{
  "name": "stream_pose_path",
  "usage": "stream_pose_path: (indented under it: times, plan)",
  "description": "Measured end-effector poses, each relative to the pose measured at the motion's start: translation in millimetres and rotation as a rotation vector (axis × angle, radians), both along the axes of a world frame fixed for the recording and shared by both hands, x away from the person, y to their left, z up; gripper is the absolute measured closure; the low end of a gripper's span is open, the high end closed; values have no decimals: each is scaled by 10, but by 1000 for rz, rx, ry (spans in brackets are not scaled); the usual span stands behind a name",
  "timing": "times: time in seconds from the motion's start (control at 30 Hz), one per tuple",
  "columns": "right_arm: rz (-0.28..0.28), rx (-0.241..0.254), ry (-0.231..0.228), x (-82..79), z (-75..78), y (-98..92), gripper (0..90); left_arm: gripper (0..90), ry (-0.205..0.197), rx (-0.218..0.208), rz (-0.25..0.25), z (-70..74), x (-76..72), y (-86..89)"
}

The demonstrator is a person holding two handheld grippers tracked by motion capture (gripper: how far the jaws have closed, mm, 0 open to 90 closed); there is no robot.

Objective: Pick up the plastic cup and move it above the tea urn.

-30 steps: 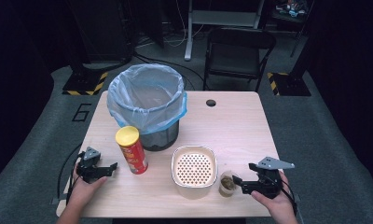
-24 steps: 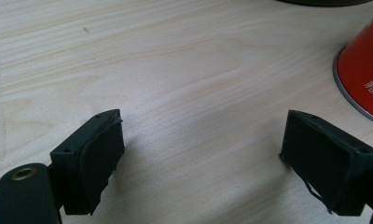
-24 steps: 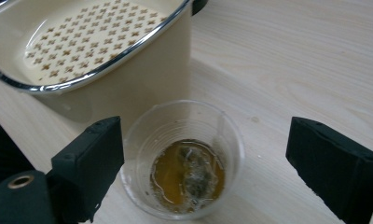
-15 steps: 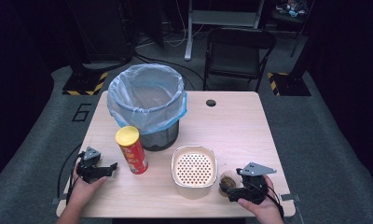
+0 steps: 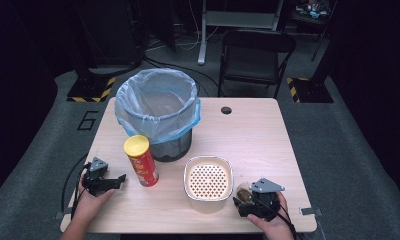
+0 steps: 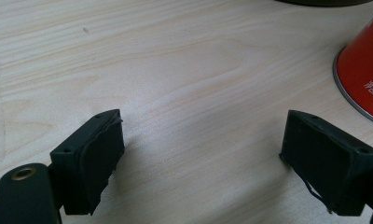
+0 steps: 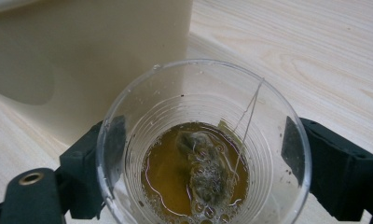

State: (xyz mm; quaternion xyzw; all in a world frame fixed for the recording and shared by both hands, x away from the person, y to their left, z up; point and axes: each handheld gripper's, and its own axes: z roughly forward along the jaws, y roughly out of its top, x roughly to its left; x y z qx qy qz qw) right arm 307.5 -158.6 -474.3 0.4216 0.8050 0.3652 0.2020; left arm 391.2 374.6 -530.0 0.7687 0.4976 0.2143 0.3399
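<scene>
Bin (image 5: pixel 158 112): I see it at the table's (image 5: pixel 248 135) far left.
Can (image 5: pixel 141 161): just before my bin.
Strainer box (image 5: pixel 208 182): right of can.
Cup (image 7: pixel 203 144): just right of box, teabag (image 7: pixel 201 170) inside.

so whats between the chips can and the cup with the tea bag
In the high view, the cream strainer box sits between the red chips can and the clear cup. The right gripper view shows the box's wall right behind the cup.
</scene>
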Motion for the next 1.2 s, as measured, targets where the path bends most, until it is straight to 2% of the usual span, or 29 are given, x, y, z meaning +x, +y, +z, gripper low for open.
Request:
stream_pose_path:
  times: [0.1,0.3,0.37,0.4,0.57,0.6,0.73,0.8,0.83,0.9,0.97,1.03,1.1,1.2]
  plan:
    - [-1,8,9,4,-18,20,141,127,0,0,0,0,0,0]
    - [7,-23,-3,15,-38,65,142,127,0,0,0,0,0,0]
    - [20,-50,-10,16,-41,51,151,127,1,-3,0,-1,0,-1]
    - [1,-45,-8,5,-41,51,155,127,1,-2,1,-1,-1,-1]
    - [3,-45,-9,-1,-9,-39,192,127,0,0,0,0,0,0]
    - [21,-36,-8,5,-1,-83,240,127,0,0,0,0,0,0]
    - [34,-37,8,13,12,-108,249,127,0,1,0,0,0,0]
    - [75,-52,12,37,27,-139,260,127,-1,0,0,-1,0,0]
    - [75,-52,12,37,27,-139,260,127,-1,0,0,-1,0,0]
    - [75,-47,8,49,36,-152,265,127,0,0,0,0,0,0]
    - [67,-63,-19,97,44,-208,283,127,1,-3,0,-1,0,-1]
    - [64,-63,-30,122,44,-242,286,127,-1,-2,2,-1,0,-2]
    - [43,-23,-21,225,28,-363,285,127,1,-5,2,-2,-1,-3]
    - [45,-8,-32,286,6,-452,285,127,-1,0,0,0,0,0]
